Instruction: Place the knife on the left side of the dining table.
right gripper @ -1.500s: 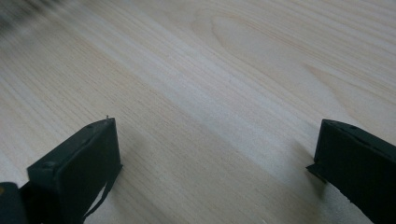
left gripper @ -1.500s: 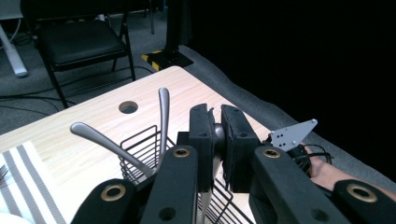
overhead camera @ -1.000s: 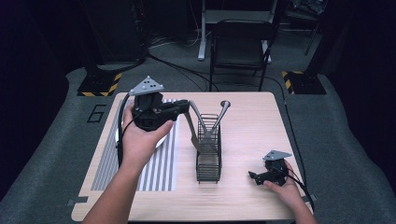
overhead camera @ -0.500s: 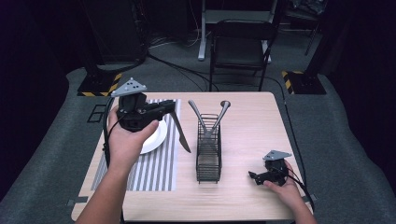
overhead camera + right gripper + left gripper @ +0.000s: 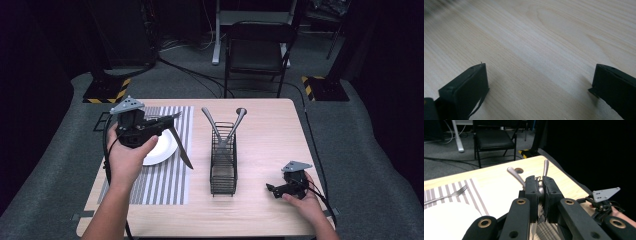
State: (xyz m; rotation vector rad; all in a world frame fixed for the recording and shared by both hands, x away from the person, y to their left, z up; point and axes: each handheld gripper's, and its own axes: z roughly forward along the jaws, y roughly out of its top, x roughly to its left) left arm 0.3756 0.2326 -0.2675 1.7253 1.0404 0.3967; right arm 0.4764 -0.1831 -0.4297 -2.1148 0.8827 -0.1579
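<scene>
Left gripper clamped on a knife over the plate

My left gripper (image 5: 172,125) is held above the table's left half, its two black jaws pinched tight on a slim silver table knife (image 5: 181,148). The knife's blade slants down from the jaws toward 5 o'clock, its tip hanging over the grey-and-white striped placemat (image 5: 165,182). At 7 o'clock from the jaws lies the round white plate (image 5: 162,147), partly behind my hand. In the left gripper view a silver fork (image 5: 447,196) rests on the mat at 10 o'clock from the plate. At 3 o'clock from the knife stands the black wire cutlery caddy (image 5: 223,167), with two silver handles leaning out of its top toward 11 and 1 o'clock

My right gripper (image 5: 272,189) rests low on the pale wooden table (image 5: 270,130) at the table's 4 o'clock corner, well apart from the caddy. Its jaws stand wide apart with bare wood between them, nothing held
</scene>
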